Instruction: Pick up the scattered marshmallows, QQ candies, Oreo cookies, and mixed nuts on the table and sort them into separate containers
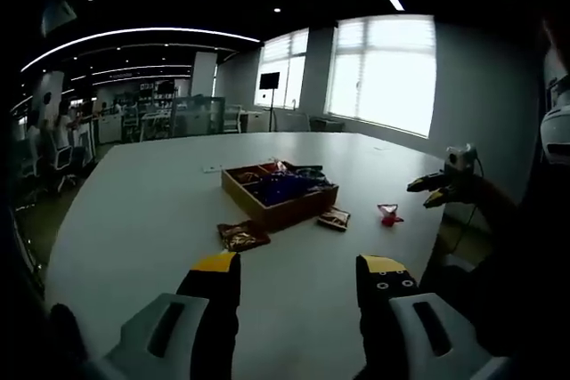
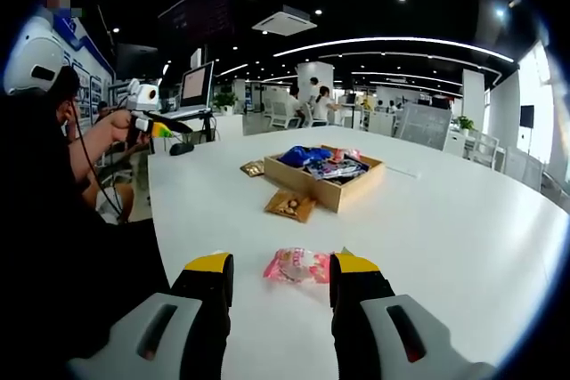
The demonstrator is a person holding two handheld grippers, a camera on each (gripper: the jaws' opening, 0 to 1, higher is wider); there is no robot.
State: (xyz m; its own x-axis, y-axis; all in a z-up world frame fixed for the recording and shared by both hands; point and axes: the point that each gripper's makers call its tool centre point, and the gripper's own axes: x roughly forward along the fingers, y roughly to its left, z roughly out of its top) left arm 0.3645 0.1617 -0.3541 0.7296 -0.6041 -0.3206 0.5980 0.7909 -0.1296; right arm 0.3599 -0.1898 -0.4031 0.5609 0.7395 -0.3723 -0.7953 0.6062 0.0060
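A wooden tray (image 1: pixel 303 208) (image 2: pixel 356 186) with several colourful snack packs stands in the middle of the white table (image 1: pixel 151 202) (image 2: pixel 427 229). Beside it lie loose packets: a brown one (image 1: pixel 242 236) (image 2: pixel 289 205), a smaller brown one (image 1: pixel 335 218) (image 2: pixel 253 167), and a pink one (image 1: pixel 389 213) (image 2: pixel 297 266). My right gripper (image 2: pixel 281 266) (image 1: pixel 436 189) is open, low over the table, and the pink packet lies between its tips. My left gripper (image 1: pixel 301 266) (image 2: pixel 147 113) is open with nothing between its jaws, held off the table's near edge and facing the tray.
A person in a dark top (image 2: pixel 44 202) stands at the table's edge holding the grippers. A small black object (image 2: pixel 182 149) lies near the far table corner, with a screen (image 2: pixel 196 86) behind it. Office desks, chairs and people fill the background; bright windows (image 1: pixel 383 73) line one wall.
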